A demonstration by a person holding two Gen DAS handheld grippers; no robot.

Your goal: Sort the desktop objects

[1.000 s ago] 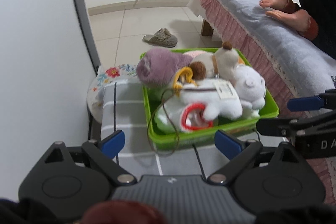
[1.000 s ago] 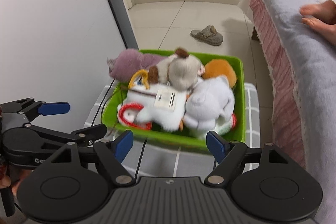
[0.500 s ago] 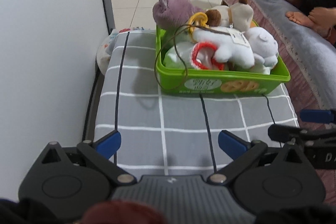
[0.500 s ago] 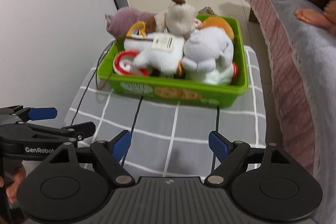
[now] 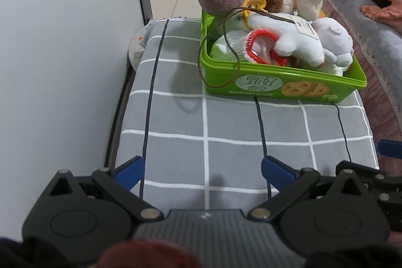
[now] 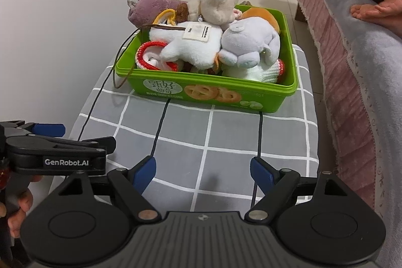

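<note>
Both my grippers, left gripper [image 5: 202, 168] and right gripper [image 6: 202, 171], fingers apart and empty, face the green bin [image 6: 208, 92] straight ahead, well apart from it across the table [image 6: 226, 142].

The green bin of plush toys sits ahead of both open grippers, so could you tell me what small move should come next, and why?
Probably ease the right gripper forward toward the white plush lying on top of the green bin. Both grippers are open and empty, short of the bin over the checked cloth, and that toy lies uncovered near the front rim. The left gripper can wait.
</note>
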